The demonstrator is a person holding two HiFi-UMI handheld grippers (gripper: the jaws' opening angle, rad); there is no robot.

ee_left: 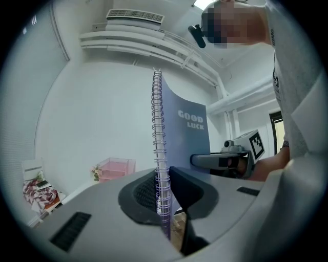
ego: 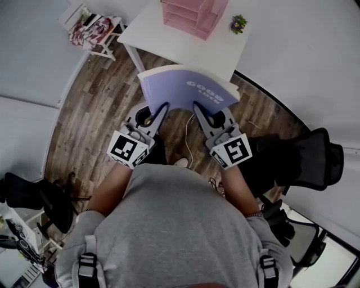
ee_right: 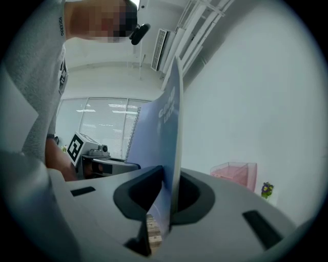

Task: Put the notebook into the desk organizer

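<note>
1. Table (ego: 169,39): white, ahead of you. It carries the target, so you face it.
2. Notebook (ego: 185,90): lilac and spiral-bound, with the cover up. You hold it in the air just short of the table's near edge, well apart from the organizer. A two-point hold likely keeps the floppy cover flat for sliding in.
3. Desk organizer (ego: 194,14): pink, at the table's far side, with the notebook not yet in it.
4. Left gripper (ego: 163,109): its jaws are clamped on the notebook's spiral edge.
5. Right gripper (ego: 199,109): its jaws are clamped on the opposite, open edge.
6. Arms: both forearms are bent in front of your torso with the elbows out. The grippers point forward and converge on the notebook's near edge.
</note>
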